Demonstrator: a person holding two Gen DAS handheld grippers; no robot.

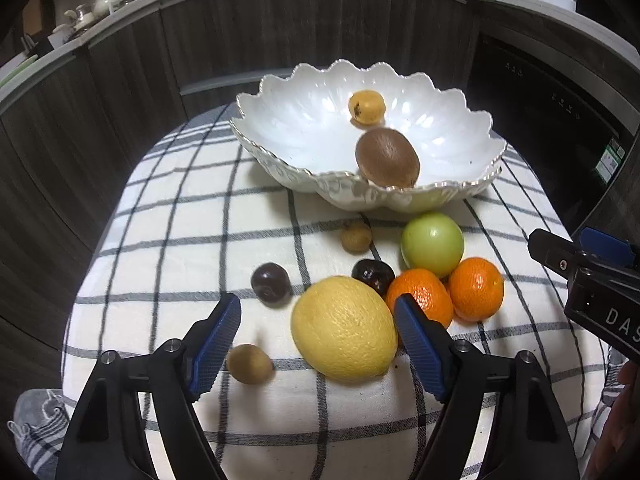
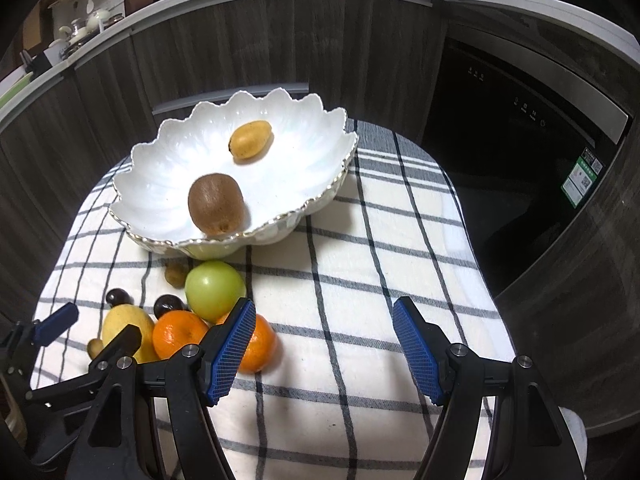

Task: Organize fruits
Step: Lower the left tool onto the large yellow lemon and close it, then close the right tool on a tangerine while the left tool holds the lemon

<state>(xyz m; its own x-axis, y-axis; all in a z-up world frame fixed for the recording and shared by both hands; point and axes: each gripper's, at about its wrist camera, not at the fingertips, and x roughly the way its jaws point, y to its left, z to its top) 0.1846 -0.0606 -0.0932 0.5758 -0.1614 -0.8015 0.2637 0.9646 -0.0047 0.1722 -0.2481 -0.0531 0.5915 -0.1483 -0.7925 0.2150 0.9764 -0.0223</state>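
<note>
A white scalloped bowl [image 1: 304, 128] [image 2: 168, 168] holds a brown kiwi [image 1: 387, 157] [image 2: 216, 203] and a small yellow-orange fruit [image 1: 366, 107] [image 2: 251, 140]. On the checked cloth lie a yellow lemon [image 1: 344, 328] [image 2: 124, 326], two oranges [image 1: 476, 289] [image 1: 424, 292] [image 2: 178, 334], a green apple [image 1: 433, 243] [image 2: 215, 290], two dark plums [image 1: 271, 282] [image 1: 373, 274] and two small brownish fruits [image 1: 249, 363] [image 1: 356, 237]. My left gripper [image 1: 318, 344] is open, with the lemon between its fingers. My right gripper [image 2: 324, 348] is open and empty over bare cloth, right of the oranges.
The fruits lie on a small table under a checked cloth [image 2: 360, 280]. Dark wood cabinets [image 1: 240, 40] curve behind it, with a black appliance [image 2: 520, 140] at the right. The right gripper shows at the right edge of the left wrist view [image 1: 592, 280].
</note>
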